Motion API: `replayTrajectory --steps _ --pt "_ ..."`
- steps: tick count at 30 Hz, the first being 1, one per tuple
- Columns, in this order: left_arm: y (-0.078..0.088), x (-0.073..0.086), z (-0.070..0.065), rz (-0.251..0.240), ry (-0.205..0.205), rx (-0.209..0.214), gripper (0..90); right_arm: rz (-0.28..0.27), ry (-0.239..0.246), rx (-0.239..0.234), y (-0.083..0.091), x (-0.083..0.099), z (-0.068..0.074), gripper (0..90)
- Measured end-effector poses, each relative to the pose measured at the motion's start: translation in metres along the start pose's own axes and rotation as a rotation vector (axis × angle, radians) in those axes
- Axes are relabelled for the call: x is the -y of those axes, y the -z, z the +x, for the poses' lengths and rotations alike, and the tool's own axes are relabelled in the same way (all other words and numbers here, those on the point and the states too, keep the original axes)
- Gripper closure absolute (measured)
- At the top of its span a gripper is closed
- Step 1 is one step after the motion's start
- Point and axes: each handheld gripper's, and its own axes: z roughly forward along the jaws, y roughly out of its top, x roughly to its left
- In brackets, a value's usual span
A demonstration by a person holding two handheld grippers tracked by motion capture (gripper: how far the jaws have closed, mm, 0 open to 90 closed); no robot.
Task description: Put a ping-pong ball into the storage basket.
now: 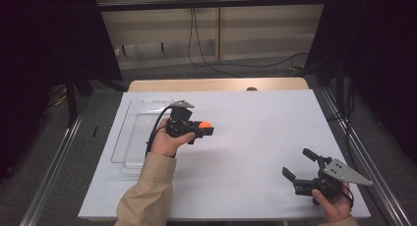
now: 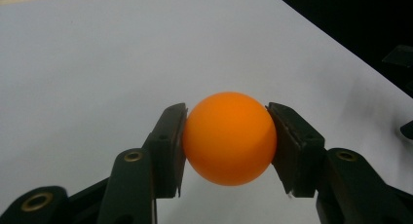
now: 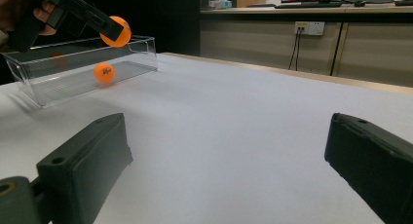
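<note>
A person sits at a white table with a hand-held gripper in each hand. The left hand-held gripper is clamped on an orange ball. In the left gripper view, the two black jaws press against opposite sides of the ball, which sits squarely between the pads and is lifted clear of the table.

Just beside this gripper, on the side of the hand that carries it, lies a clear plastic tray. Its long axis runs away from the person, along the table's left edge. In the right gripper view, the held ball hangs near the tray's closer long wall, at about rim height or a little above. Whether it is already over the opening cannot be told. A second orange ball rests on the tray floor.

The right hand-held gripper rests low near the table's front right corner, well apart from the tray and the balls. Its jaws stand wide apart with nothing between them, pointing toward the tray.

The left hand is much nearer the tray. To judge by the layout, the coming move is a short shift of the held ball sideways, back toward the tray, so it clears the near wall before the jaws let go.
</note>
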Motion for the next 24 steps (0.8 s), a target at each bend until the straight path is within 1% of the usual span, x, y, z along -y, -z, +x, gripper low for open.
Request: replayTrajectory --steps 7,8,13,14,24 --pt "0.003 0.0 0.002 -0.006 0.004 -0.005 50.8 0.0 0.001 0.0 0.0 0.0 0.0 1.9" --pt "0.003 0.0 0.002 -0.013 0.009 -0.006 50.8 0.0 0.001 0.0 0.0 0.0 0.0 1.9" --pt "0.007 0.0 0.005 -0.014 0.007 -0.014 50.9 0.0 0.0 -0.001 0.0 0.0 0.0 1.8" --pt "0.007 0.0 0.005 -0.018 0.013 -0.016 50.8 0.0 0.0 -0.001 0.0 0.0 0.0 1.8" --pt "0.012 -0.001 0.007 -0.022 0.003 -0.035 50.8 0.001 0.001 -0.002 0.0 0.0 0.0 1.8"
